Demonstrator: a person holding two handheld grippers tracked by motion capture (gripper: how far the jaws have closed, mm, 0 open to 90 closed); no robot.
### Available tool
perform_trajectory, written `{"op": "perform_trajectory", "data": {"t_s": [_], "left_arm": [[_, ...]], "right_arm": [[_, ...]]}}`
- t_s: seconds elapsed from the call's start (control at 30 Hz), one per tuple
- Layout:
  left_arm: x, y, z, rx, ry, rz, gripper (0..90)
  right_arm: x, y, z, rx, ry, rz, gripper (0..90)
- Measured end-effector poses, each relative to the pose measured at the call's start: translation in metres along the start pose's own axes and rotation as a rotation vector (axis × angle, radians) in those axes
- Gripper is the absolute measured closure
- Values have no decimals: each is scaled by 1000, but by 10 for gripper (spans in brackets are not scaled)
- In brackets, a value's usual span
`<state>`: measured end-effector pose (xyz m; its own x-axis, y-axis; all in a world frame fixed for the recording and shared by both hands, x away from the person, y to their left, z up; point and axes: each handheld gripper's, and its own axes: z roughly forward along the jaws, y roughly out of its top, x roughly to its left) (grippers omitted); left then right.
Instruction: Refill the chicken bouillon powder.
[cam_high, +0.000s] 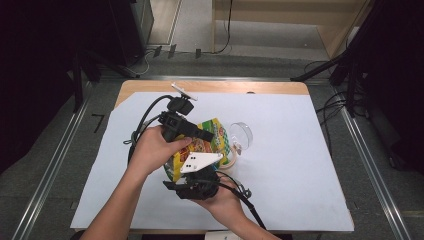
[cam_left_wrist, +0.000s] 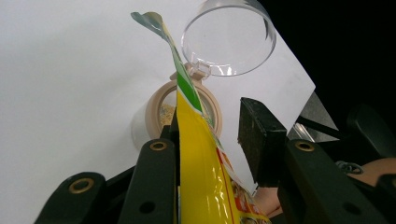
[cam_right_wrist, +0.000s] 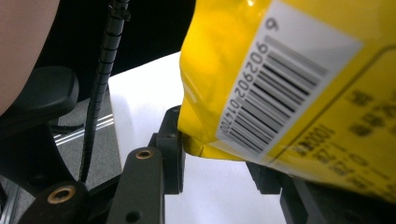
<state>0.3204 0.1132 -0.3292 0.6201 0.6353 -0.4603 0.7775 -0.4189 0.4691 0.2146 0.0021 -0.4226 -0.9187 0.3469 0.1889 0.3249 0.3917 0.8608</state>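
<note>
While both hands hold level over the white sheet (cam_high: 300, 165), the yellow snack bag (cam_high: 212, 137) hangs between the two grippers.

Left gripper (cam_left_wrist: 208, 135): jaws partly apart. The bag's upper edge lies flat against the inner face of the left-hand jaw in the left gripper view; the right-hand pad (cam_left_wrist: 259, 140) stands clear of the foil, with a gap showing. No clamp is seen, so the jaws count as open. Just beyond the jaw tips sits a clear jar with a beige rim (cam_left_wrist: 184, 112), its clear hinged lid (cam_left_wrist: 229, 37) flipped back past it. The bag's torn mouth stands directly over the jar opening.

Right gripper (cam_right_wrist: 219, 154): jaws partly apart, the bag's bottom corner, barcode side (cam_right_wrist: 275, 93), lying between them. One pad touches the corner; the far pad is hidden beneath the bag, so a firm grip cannot be confirmed.
</note>
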Motion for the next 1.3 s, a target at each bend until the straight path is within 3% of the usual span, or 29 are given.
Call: {"op": "perform_trajectory", "data": {"t_s": [0.43, 0.57, 0.97, 1.3], "left_arm": [[0, -1, 1, 7, -3, -2, 687], [-3, -1, 2, 16, 14, 1, 687], [-5, -2, -2, 9, -9, -13, 690], [-3, -2, -5, -13, 18, -21, 679]], "right_arm": [[-1, -2, 2, -4, 4, -1, 634], [-2, -3, 3, 0, 9, 6, 635], [-2, -3, 4, -9, 19, -2, 641], [-4, 1, 5, -14, 44, 15, 641]]}}
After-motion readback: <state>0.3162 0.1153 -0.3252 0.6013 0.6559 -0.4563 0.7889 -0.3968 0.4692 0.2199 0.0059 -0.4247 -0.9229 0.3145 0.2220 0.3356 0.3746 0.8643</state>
